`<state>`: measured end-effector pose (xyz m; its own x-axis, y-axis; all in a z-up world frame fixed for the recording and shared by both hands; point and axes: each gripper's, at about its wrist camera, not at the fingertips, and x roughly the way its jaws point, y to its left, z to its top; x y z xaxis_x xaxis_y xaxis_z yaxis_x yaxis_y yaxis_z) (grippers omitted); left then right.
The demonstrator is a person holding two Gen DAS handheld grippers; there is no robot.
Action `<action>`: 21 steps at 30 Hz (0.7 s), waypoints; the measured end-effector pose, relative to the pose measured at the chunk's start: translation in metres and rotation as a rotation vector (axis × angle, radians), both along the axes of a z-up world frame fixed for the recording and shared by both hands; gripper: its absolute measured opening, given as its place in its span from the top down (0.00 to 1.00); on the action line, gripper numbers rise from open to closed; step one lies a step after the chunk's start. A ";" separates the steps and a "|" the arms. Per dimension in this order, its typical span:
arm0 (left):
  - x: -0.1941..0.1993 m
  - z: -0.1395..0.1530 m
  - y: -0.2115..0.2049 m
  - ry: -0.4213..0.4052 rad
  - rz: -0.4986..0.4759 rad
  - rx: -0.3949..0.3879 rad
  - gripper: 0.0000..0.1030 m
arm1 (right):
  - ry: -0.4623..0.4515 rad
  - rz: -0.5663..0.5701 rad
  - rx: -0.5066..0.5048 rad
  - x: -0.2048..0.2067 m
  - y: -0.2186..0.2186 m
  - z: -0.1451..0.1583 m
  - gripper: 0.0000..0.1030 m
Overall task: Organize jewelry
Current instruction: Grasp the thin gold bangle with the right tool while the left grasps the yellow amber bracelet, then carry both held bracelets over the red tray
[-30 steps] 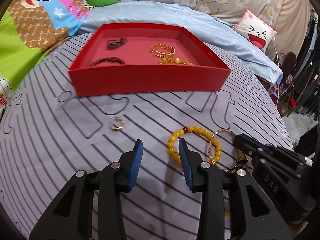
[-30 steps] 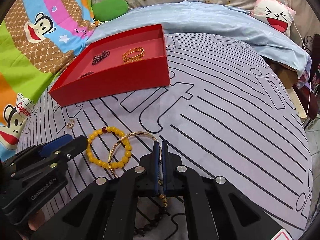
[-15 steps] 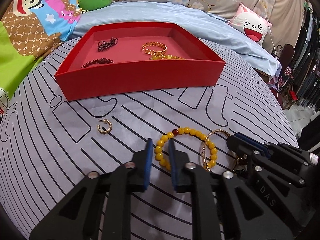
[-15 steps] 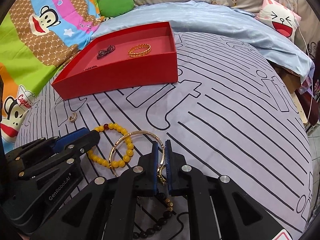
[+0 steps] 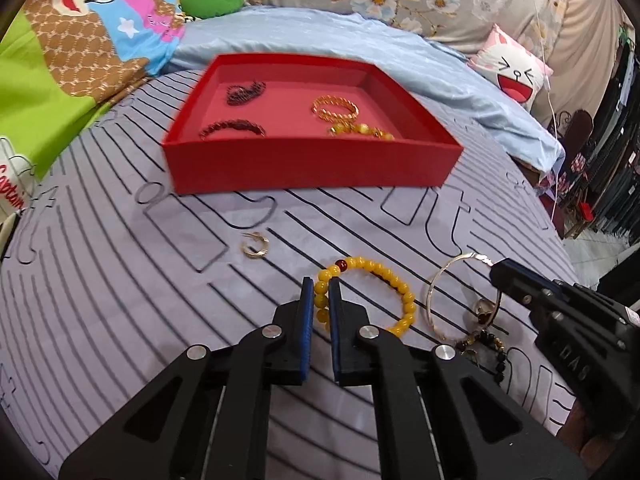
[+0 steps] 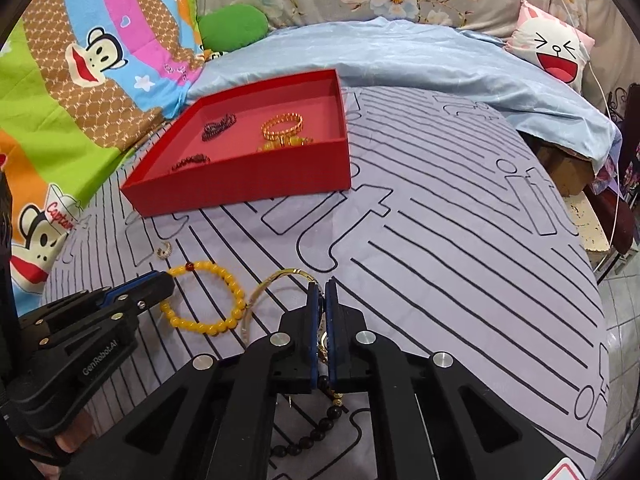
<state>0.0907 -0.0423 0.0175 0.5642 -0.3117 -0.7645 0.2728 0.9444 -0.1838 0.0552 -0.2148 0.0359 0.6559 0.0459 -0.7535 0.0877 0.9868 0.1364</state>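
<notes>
- While both my grippers sit low over the near part of the striped bedspread (image 6: 460,248), the pickup step is in hand: two bracelets are being gripped for the trip to the red tray (image 5: 312,168).
- My left gripper (image 5: 321,285) has its blue pads nearly together, pinching the near-left arc of the yellow bead bracelet (image 5: 394,280), which otherwise lies flat on the spread.
- My right gripper (image 6: 322,288) is pressed tight on the thin gold bangle (image 6: 276,278); its loop sticks out to the left of my fingers, just beside the yellow beads.
- Under the right gripper trails a dark bead strand (image 6: 316,434) with a few gold beads, at the near edge of the spread; whether it is caught in the pinch I cannot tell.
- A small gold hoop earring (image 5: 255,245) lies loose between the tray and the bracelets, toward the left.
- Up in the tray, mid-spread toward the far left, already rest a twisted gold bangle (image 5: 335,107), a yellow bead piece (image 5: 362,131) and two dark pieces (image 5: 244,93).
- Next, I reckon: lift both straight up, keep the loops from snagging each other, carry over the tray's near wall, release onto bare lining.
- Earring and dark strand are left to do.
</notes>
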 end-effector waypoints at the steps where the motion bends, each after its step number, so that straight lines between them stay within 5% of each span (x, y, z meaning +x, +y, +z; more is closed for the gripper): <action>1: -0.001 0.003 0.002 -0.005 0.002 -0.002 0.93 | -0.007 -0.001 0.000 -0.001 -0.001 0.003 0.96; 21: -0.003 0.060 0.016 -0.099 -0.001 -0.026 0.93 | -0.095 0.036 0.007 0.004 0.006 0.044 0.96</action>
<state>0.0878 -0.0261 0.0771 0.6364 -0.3315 -0.6965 0.2915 0.9394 -0.1808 0.0592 -0.2089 0.0796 0.7221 0.0758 -0.6876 0.0387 0.9880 0.1495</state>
